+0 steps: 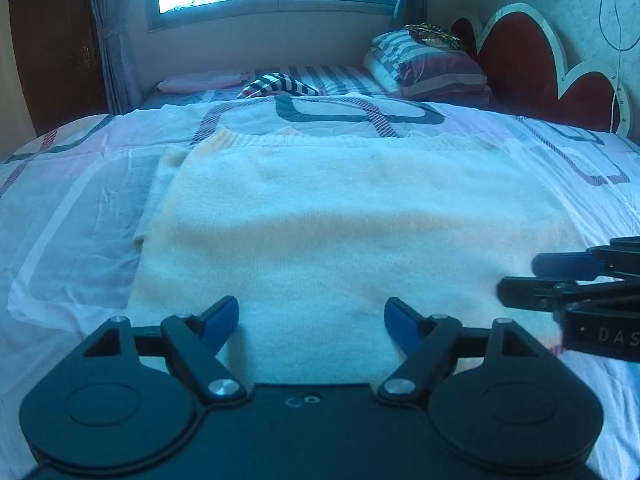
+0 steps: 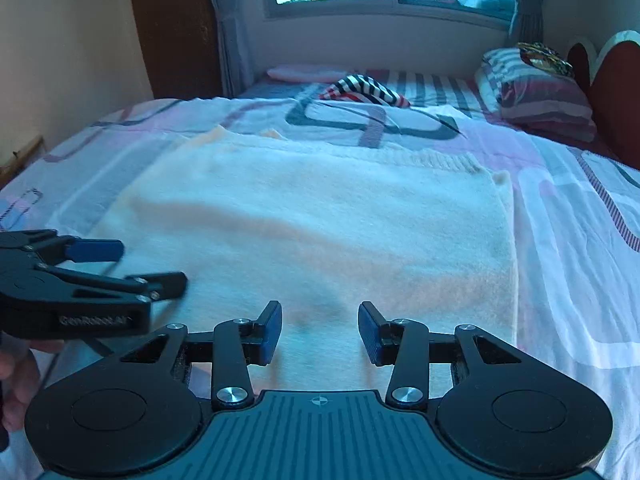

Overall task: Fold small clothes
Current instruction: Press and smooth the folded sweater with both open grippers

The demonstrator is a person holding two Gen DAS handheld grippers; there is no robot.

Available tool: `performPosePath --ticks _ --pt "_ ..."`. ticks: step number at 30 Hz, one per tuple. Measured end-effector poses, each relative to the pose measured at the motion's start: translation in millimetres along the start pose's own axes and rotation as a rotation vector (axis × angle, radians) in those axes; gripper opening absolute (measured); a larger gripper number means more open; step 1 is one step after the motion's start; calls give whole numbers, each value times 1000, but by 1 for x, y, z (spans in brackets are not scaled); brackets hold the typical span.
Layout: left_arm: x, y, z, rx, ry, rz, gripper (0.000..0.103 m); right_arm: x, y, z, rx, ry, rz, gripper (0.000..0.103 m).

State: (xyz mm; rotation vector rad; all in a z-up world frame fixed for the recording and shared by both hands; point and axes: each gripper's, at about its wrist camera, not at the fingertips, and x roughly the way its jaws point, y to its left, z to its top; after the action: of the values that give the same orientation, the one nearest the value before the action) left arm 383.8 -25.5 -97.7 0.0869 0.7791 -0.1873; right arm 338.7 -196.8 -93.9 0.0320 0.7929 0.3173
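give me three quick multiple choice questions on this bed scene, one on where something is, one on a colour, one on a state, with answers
1. Where does the cream sweater lie?
A. flat on the bed
B. on the window sill
C. on the pillow

2. What colour are the gripper pads?
A. red
B. blue
C. yellow

3. How do the left gripper and the right gripper stand?
A. both clamped on the sweater
B. one holds the striped cloth
C. both open, holding nothing

Answers:
1 A, it is spread on the patterned sheet, in front of both grippers.
2 B, the pads at the fingertips are blue in both views.
3 C, there is a clear gap between each pair of pads, with only flat sweater behind.
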Motion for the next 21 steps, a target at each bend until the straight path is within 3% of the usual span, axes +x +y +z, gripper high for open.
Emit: performPosePath --ticks 9,21 --pt "-5 -3 -15 6 11 3 79 8 9 -16 -16 46 -5 43" --pt "-21 41 -30 -58 5 35 81 -30 -48 -39 86 49 -91 43"
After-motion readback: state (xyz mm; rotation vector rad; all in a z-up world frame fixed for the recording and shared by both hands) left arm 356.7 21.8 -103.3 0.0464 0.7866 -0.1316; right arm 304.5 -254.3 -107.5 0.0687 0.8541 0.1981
